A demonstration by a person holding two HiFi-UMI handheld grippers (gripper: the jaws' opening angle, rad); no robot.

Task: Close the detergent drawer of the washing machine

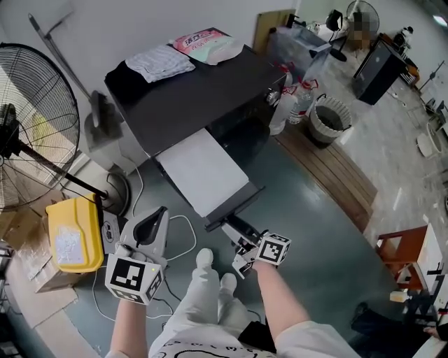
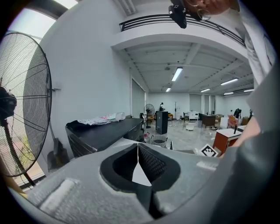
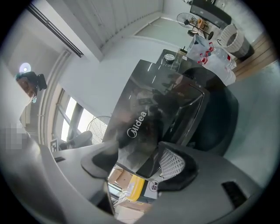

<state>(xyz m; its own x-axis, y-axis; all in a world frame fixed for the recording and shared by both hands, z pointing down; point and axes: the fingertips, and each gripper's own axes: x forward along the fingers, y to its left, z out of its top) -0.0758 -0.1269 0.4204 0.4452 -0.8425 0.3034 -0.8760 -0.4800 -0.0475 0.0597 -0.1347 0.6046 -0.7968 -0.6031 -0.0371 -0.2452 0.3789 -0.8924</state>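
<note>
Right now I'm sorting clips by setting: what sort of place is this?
Probably an open workshop or lab hall, not a home: a washing machine stands on bare floor near a pedestal fan, with desks and ceiling strip lights beyond.

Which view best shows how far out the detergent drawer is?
Head view: the detergent drawer juts out from the washing machine. Right gripper view shows only its dark front between the jaws; left gripper view shows none of it clearly.

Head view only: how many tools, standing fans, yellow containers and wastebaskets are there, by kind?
Tools: 2 (left tool, right tool)
Standing fans: 2 (near fan, far fan)
Yellow container: 1
Wastebasket: 1
Total: 6
</note>
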